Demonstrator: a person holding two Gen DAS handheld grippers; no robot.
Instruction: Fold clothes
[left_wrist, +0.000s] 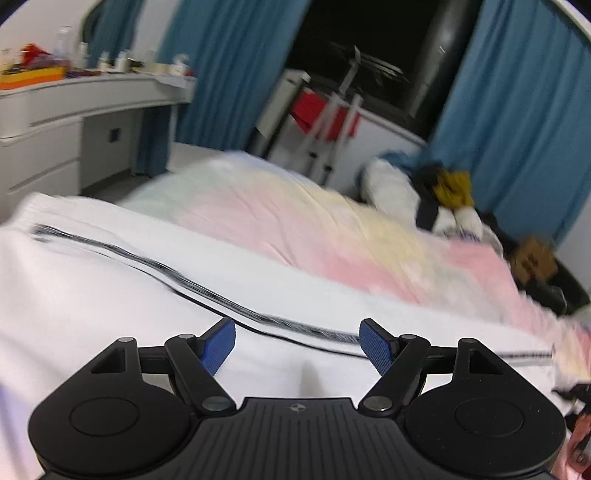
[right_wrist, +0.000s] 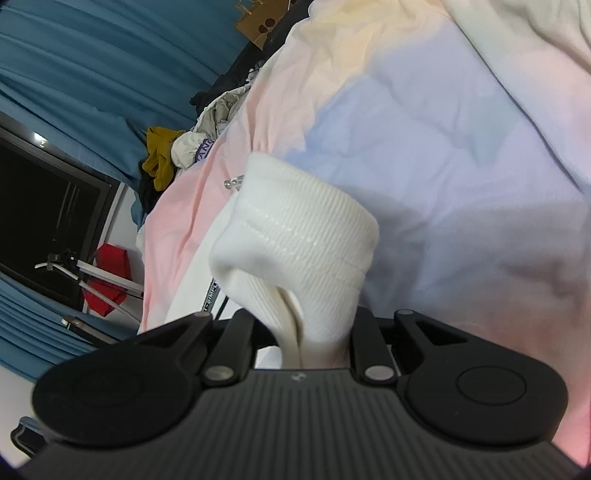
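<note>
**Left wrist view: white top on the bed, right gripper pinching a cuff**

Left wrist view is pretty blurry. The left gripper (left_wrist: 297, 345) has its blue pads (left_wrist: 220, 345) spread wide with nothing between them, hovering over the white garment (left_wrist: 110, 295) spread on the pastel bedspread (left_wrist: 295, 221). A dark zipper (left_wrist: 207, 291) runs across the garment.

Right wrist view: the right gripper (right_wrist: 314, 332) is clamped on the garment's ribbed cuff (right_wrist: 295, 236), which sticks up over the bedspread (right_wrist: 443, 147). A clothes pile (right_wrist: 177, 155) sits at the bedspread's far edge.
</note>
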